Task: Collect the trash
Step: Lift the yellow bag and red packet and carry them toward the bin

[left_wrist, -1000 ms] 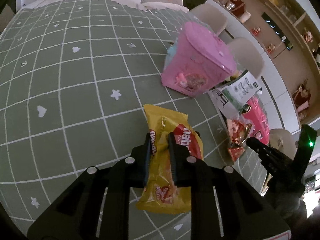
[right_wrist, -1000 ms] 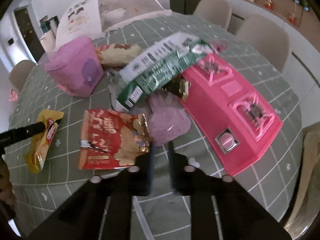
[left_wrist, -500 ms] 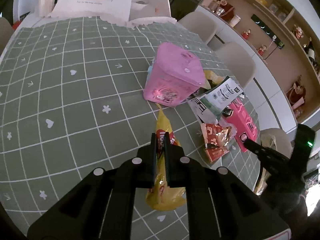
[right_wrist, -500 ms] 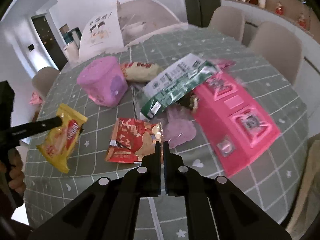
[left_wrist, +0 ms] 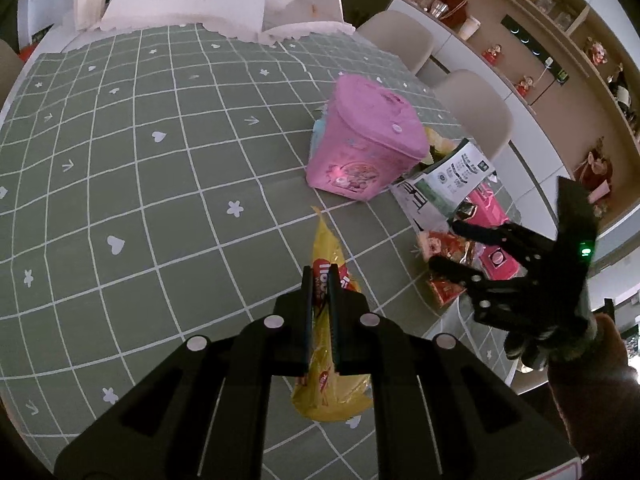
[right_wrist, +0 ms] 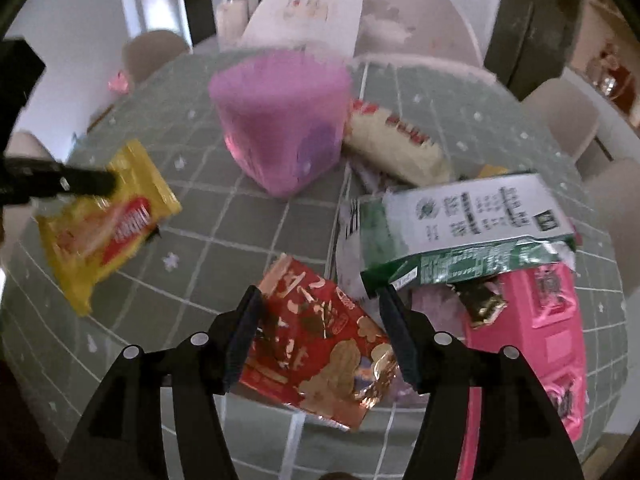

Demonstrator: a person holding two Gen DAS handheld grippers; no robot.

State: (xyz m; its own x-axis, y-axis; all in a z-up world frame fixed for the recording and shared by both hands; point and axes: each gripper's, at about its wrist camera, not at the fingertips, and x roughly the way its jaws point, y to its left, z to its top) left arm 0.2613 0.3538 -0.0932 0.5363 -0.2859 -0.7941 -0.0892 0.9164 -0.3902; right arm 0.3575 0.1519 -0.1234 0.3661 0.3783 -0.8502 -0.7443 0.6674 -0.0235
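My left gripper is shut on a yellow snack packet, which hangs edge-on between the pads just above the green checked tablecloth. In the right wrist view the same yellow packet hangs at the left, with the left fingers on its top edge. The jaws of my right gripper are opening and stand wide, one on each side of a red and gold packet lying on the cloth; the pads do not press on it. The left wrist view shows the right gripper over that red packet.
A pink lidded bin stands mid-table. Beside it lie a cream and red packet, a green and white bag, a dark gold wrapper and a pink toy stove. Chairs ring the table. The table edge is close below the red packet.
The left gripper closed on the yellow packet and lifted it off the cloth. The right gripper went from shut to wide open, rolled, and moved left over the red packet.
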